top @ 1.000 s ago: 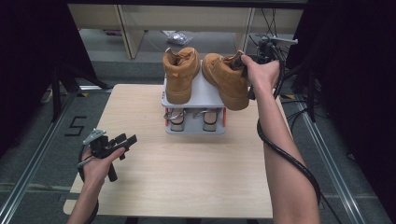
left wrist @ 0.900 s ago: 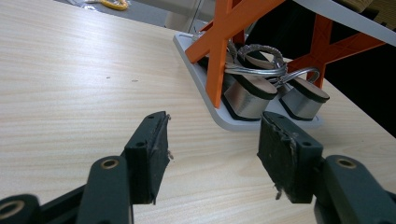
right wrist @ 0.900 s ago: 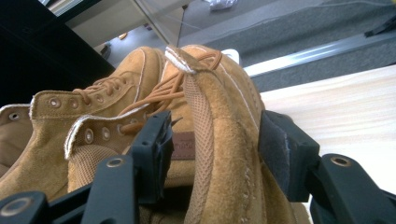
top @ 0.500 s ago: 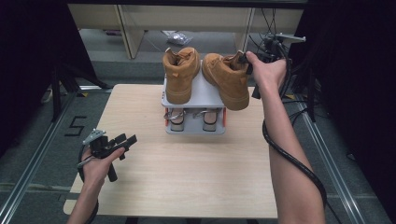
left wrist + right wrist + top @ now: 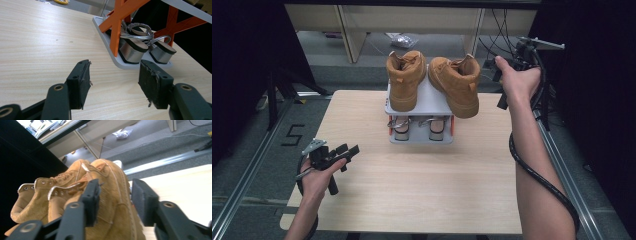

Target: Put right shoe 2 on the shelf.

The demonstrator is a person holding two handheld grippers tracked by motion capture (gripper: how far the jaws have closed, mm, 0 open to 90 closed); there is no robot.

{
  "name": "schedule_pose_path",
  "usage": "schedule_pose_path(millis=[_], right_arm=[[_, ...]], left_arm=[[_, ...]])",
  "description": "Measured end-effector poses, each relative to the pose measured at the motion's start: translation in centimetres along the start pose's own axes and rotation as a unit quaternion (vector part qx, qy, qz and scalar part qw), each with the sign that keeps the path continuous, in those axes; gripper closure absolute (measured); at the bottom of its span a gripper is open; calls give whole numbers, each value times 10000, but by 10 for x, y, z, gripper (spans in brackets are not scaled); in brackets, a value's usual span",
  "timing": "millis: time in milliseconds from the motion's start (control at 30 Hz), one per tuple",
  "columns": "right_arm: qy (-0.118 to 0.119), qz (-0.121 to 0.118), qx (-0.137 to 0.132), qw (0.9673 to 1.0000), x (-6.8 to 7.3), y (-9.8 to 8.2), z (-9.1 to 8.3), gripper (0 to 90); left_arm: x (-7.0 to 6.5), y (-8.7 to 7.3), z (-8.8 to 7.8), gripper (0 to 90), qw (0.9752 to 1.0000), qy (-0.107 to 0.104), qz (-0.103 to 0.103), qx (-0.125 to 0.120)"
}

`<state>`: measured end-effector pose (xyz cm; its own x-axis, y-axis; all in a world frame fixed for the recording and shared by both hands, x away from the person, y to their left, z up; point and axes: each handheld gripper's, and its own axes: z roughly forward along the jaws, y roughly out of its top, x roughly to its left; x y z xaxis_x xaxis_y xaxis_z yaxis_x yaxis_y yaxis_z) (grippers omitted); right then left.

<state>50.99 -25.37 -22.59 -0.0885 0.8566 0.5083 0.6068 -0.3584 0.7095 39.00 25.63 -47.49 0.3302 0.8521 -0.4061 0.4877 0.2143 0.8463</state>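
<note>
Two tan boots stand on top of a grey shoe rack (image 5: 432, 97) with orange struts (image 5: 117, 22): the left boot (image 5: 404, 80) and the right boot (image 5: 457, 85), which overhangs the rack's right edge. A pair of silver shoes (image 5: 418, 125) sits on the lower shelf. My right gripper (image 5: 493, 67) hangs to the right of the right boot, apart from it. Its jaws have just been closing, with nothing between them; in the right gripper view (image 5: 115, 192) the right boot (image 5: 110, 177) lies beyond the tips. My left gripper (image 5: 348, 150) is open and empty above the table's front left, pointing toward the silver shoes (image 5: 133, 48).
The wooden table (image 5: 422, 185) has bare room in front of the rack. Metal rails run along the floor on both sides. Shelving legs and cables stand behind the table's far edge. A thick cable hangs from the right forearm.
My right hand has drawn away from the right boot, moving right and slightly up, and its jaws have narrowed. The left hand and both boots have stayed put.
</note>
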Motion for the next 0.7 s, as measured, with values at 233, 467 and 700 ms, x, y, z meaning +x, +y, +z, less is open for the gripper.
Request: schedule_pose_path(millis=[233, 467, 700], right_arm=[[-163, -70, 368, 9992, -22, -11, -3, 855], [-316, 109, 984, 9946, -46, -41, 11, 900], [-433, -247, 1494, 9875, -62, -72, 22, 900]], left_arm=[[1, 0, -1, 414, 10000, 24, -8, -8], [1, 0, 0, 415, 10000, 25, 6, 17], [1, -1, 0, 415, 10000, 29, 0, 1]])
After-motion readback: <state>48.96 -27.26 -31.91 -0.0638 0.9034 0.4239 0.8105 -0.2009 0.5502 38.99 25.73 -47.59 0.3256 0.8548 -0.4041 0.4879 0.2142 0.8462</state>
